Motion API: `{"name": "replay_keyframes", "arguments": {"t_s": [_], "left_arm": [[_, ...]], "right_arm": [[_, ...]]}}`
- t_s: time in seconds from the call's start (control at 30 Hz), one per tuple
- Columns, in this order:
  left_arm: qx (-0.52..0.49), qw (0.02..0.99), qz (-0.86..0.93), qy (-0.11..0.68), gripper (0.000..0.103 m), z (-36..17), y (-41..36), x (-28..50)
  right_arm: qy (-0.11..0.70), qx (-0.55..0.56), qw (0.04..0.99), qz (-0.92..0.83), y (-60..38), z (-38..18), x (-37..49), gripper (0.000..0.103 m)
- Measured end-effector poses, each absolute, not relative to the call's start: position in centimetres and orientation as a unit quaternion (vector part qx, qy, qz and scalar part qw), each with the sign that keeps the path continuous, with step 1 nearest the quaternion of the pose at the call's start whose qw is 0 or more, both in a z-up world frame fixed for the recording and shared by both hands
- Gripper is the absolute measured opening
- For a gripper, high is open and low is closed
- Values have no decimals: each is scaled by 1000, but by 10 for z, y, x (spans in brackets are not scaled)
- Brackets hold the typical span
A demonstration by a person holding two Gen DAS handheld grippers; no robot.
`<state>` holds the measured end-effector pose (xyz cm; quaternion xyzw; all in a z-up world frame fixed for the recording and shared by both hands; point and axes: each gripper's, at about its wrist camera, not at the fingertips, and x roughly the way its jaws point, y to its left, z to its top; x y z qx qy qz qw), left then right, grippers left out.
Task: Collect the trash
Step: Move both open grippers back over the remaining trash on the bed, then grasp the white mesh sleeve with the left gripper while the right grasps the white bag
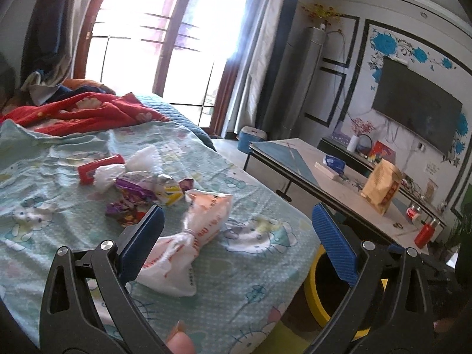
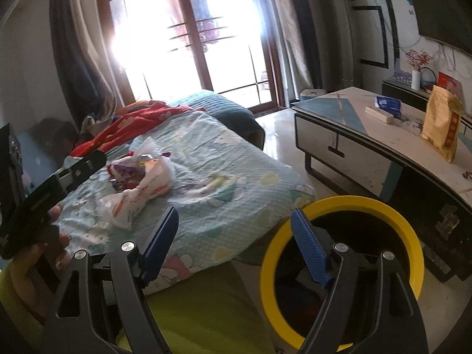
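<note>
I am holding the left gripper (image 1: 237,236) over the bed (image 1: 250,280) with its fingers spread wide, gripping nothing. A twisted white plastic bag (image 1: 188,236) with orange print is lying on the cartoon sheet between them, its near end just beside the left finger. Beyond it, a purple wrapper (image 1: 132,197), a second white bag (image 1: 129,168) and a red packet (image 1: 98,171) are bunching together. My right gripper (image 2: 234,244) is hanging with fingers apart, empty, above the bed's edge and the yellow-rimmed bin (image 2: 413,244) beside the table (image 2: 368,147).
</note>
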<state>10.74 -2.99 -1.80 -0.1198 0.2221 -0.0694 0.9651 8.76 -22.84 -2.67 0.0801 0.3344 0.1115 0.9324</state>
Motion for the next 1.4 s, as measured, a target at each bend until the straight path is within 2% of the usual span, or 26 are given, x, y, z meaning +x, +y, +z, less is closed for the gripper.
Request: {"name": "replay_keyframes", "arguments": {"t_s": [0.3, 0.4, 0.73, 1.4], "left_arm": [[-152, 965, -47, 211, 92, -12, -1, 107], [-161, 964, -37, 206, 92, -11, 12, 108], [-193, 963, 0, 188, 92, -6, 54, 108], [-240, 943, 56, 223, 92, -33, 133, 128]], "right_arm": [[339, 59, 926, 153, -189, -23, 89, 76], [339, 55, 924, 167, -176, -21, 90, 83], [342, 27, 917, 205, -125, -20, 96, 83], [377, -28, 890, 256, -44, -51, 131, 84]]}}
